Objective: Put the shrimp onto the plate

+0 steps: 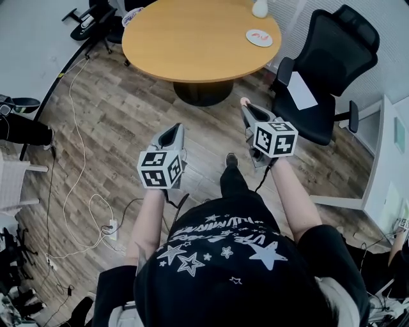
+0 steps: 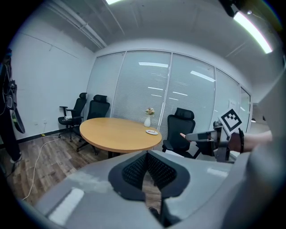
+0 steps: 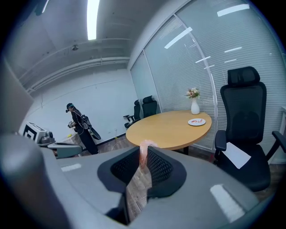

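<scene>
A pink shrimp (image 3: 143,156) is pinched between the pads of my right gripper (image 3: 145,148), with its end poking out past the tips. In the head view that right gripper (image 1: 245,106) hovers over the wooden floor, short of the round wooden table (image 1: 192,45). The white plate (image 1: 259,38) lies near the table's far right edge with a reddish piece on it; it also shows in the right gripper view as the plate (image 3: 197,121). My left gripper (image 1: 177,128) is beside the right one, its jaws together with nothing between them, seen close as the left gripper (image 2: 146,154).
A black office chair (image 1: 326,70) with a sheet of paper (image 1: 300,91) on its seat stands right of the table. A white vase (image 1: 259,7) sits behind the plate. White cables (image 1: 77,159) trail across the floor at left. A person (image 3: 80,129) stands by the far wall.
</scene>
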Tool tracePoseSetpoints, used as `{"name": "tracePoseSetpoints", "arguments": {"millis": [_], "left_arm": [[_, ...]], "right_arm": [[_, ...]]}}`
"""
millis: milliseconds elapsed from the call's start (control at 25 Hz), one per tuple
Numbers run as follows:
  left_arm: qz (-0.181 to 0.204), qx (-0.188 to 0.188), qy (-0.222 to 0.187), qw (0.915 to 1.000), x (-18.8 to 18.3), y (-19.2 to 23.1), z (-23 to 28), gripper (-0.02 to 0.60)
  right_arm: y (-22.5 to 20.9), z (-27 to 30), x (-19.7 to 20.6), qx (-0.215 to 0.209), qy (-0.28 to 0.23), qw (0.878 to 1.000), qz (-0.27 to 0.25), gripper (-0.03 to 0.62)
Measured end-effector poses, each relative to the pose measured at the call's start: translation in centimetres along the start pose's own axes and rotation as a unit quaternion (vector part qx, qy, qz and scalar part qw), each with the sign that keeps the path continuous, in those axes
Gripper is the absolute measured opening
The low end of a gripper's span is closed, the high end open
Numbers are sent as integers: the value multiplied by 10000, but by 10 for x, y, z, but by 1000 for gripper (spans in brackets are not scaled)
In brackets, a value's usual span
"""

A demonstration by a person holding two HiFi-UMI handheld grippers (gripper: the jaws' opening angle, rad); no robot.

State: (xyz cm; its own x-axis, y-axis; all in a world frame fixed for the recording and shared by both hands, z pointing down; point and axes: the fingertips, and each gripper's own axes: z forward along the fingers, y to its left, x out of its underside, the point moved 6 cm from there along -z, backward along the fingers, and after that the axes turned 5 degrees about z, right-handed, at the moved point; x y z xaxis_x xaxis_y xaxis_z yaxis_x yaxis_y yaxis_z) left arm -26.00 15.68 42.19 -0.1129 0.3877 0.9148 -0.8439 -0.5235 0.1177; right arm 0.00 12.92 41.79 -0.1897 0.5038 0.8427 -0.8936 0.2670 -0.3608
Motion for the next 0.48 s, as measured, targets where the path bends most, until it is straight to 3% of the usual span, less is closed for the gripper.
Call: {"name": "tracePoseSetpoints", "arguments": {"millis": [480], "left_arm": [[-1,-28,3,10000,-51,12,114,2]], "right_arm": [[-87,75,-69,-27,-44,9999,149,57]]}}
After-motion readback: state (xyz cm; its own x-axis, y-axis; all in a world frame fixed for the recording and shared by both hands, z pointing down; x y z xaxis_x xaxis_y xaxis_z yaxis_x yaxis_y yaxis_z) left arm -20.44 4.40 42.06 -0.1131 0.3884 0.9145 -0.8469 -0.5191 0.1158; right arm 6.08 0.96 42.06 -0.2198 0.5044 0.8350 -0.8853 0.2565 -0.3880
